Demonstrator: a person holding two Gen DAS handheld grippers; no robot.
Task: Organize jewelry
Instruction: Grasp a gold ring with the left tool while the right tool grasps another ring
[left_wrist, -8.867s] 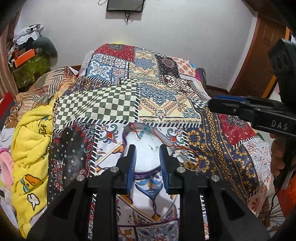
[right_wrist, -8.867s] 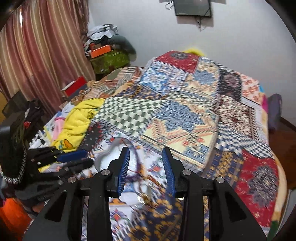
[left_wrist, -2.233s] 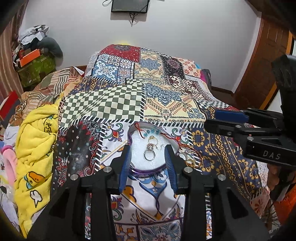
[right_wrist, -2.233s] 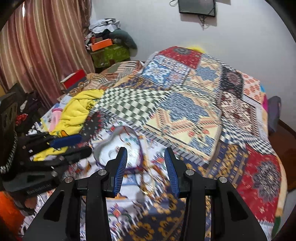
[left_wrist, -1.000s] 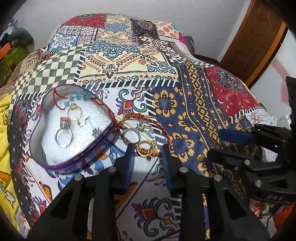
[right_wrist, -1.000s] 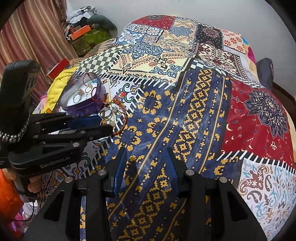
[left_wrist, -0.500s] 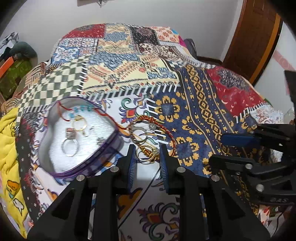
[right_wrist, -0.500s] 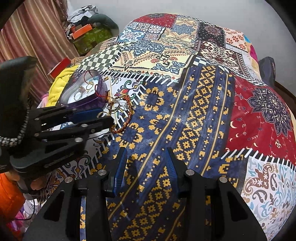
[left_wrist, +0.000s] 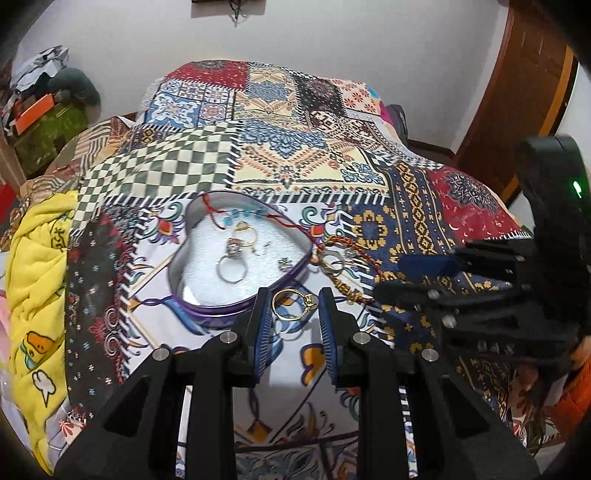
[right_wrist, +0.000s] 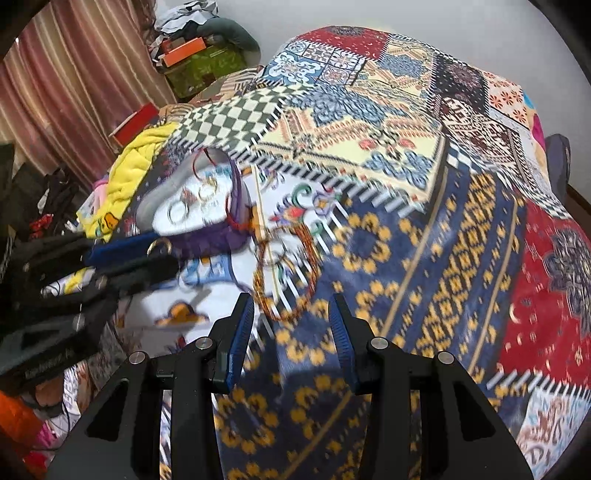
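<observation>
A bed covered by a multicoloured patchwork-print bedspread (left_wrist: 295, 155) fills both views; a crumpled yellow fleece blanket with cartoon prints (left_wrist: 37, 280) lies along its left edge. On the white floral patch sits a heart-shaped purple tin lined with white foam (left_wrist: 207, 258); inside it lie a large silver ring (left_wrist: 231, 268), a gold ring (left_wrist: 244, 232), a few small pieces too small to identify, and a red cord with turquoise beads (left_wrist: 236, 218) draped over the rim. Just right of the tin, on the bedspread, lies a red-and-gold braided bracelet (left_wrist: 354, 266) with a silver ring (left_wrist: 332, 260) inside its loop. The left gripper (left_wrist: 295, 314), black with blue ribbed pads, is clamped on a gold ring with a small setting (left_wrist: 293, 303), held just in front of the tin's near wall, clear of the cloth. The right gripper (right_wrist: 291, 325), same build, stands open and empty above the navy-and-gold patch, near the bracelet. Lettering on the left gripper's body, seen in the right wrist view, is blurred and unreadable.
</observation>
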